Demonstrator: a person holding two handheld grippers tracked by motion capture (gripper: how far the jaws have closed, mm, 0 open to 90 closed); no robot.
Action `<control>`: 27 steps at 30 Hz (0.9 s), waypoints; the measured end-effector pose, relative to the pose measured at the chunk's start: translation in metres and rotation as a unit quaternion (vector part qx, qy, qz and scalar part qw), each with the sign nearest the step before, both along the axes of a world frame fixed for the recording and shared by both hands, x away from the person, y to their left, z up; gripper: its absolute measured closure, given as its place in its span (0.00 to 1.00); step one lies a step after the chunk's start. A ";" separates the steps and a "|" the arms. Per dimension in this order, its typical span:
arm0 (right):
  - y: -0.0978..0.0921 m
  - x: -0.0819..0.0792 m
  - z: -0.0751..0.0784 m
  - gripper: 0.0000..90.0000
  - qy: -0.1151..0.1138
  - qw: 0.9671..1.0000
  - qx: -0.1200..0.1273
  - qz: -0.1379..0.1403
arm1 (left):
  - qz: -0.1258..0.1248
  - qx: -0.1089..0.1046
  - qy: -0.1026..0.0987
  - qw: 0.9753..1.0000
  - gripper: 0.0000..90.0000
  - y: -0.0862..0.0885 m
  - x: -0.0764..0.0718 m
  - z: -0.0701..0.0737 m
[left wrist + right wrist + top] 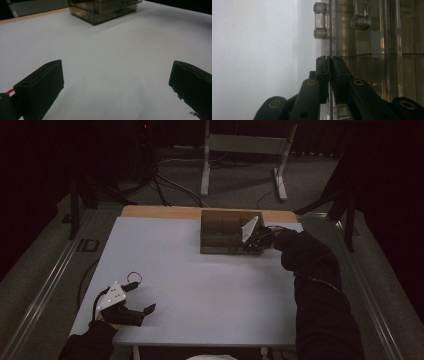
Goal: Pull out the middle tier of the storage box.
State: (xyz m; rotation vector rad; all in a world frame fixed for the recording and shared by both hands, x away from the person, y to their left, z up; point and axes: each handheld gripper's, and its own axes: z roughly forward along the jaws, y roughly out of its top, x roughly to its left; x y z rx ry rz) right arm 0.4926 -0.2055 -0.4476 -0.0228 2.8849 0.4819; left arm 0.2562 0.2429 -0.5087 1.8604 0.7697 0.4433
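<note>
At the table's far right edge, my right claw (329,62) is pinching the front panel of the smoky drawer box (225,232) to pull it; my left claw (142,312) is resting spread wide, out of the way.

sleeves (320,285): black | fingers (41,87): black, blocky | plates (113,296): grey, three-cornered | cable: red

The high view looks down the table (200,285); the gripper views sit low, both sharing the box (230,232) (105,10) (372,50).
</note>
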 end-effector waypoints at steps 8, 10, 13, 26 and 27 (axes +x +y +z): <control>0.000 -0.004 0.001 0.96 0.009 1.000 -0.001 0.006 | 0.000 0.002 0.001 1.000 0.01 0.000 0.000 0.000; 0.000 -0.006 0.001 0.96 0.016 1.000 0.000 0.008 | 0.000 0.001 -0.001 1.000 0.01 0.000 0.000 0.000; 0.000 -0.008 0.001 0.97 0.019 1.000 0.001 0.011 | 0.001 0.002 0.001 1.000 0.01 0.000 0.000 0.000; -0.003 -0.021 0.001 0.98 0.036 0.999 0.009 0.019 | 0.001 0.003 -0.001 1.000 0.01 0.000 0.000 0.000; -0.003 -0.022 0.001 0.98 0.038 0.999 0.010 0.018 | 0.001 0.002 -0.002 1.000 0.01 0.000 0.000 0.001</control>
